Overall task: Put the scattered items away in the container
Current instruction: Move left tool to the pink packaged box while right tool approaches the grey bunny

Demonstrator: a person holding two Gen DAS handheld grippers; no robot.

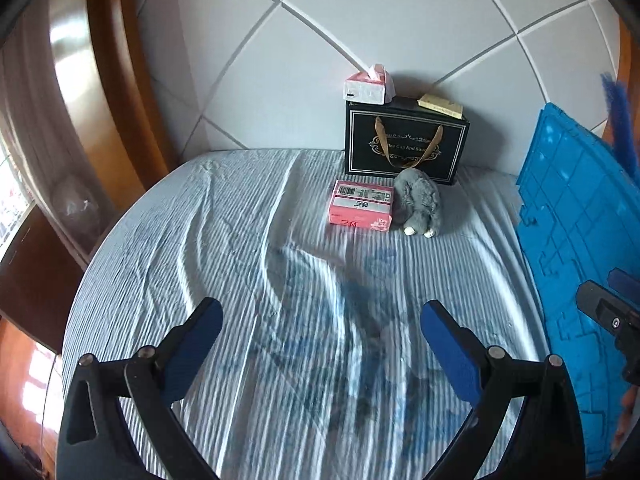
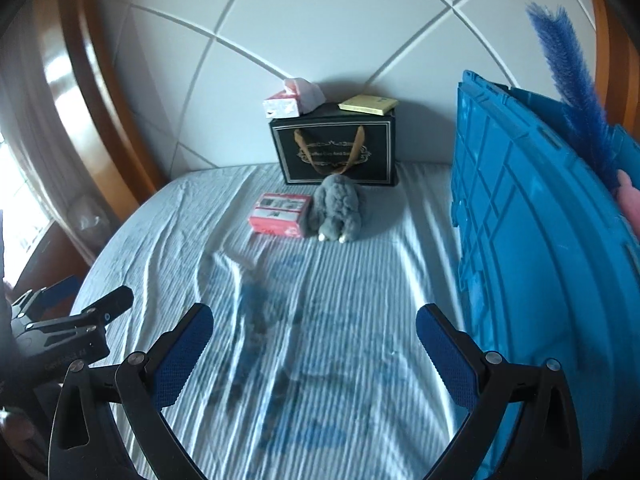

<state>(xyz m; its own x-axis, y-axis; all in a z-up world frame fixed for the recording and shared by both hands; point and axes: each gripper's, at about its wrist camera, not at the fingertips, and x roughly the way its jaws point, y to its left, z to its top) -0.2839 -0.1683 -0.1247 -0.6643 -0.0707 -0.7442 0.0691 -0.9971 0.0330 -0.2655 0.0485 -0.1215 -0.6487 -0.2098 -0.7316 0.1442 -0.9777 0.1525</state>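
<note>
A pink tissue pack (image 1: 361, 207) (image 2: 280, 215) lies on the striped bed sheet, with a grey plush rabbit (image 1: 420, 202) (image 2: 337, 210) right beside it. The blue plastic crate (image 1: 576, 248) (image 2: 532, 248) stands at the right; a blue feathery item (image 2: 568, 80) and something pink (image 2: 628, 200) stick out of it. My left gripper (image 1: 320, 320) is open over bare sheet, well short of the items. My right gripper (image 2: 314, 326) is open too, close beside the crate wall. Each gripper shows at the edge of the other's view.
A black gift bag (image 1: 406, 142) (image 2: 336, 152) stands against the white padded headboard, carrying a pink tissue box (image 1: 368, 86) (image 2: 294, 100) and a yellow flat box (image 1: 440, 106) (image 2: 368, 104). A wooden bed frame (image 1: 116, 80) curves along the left.
</note>
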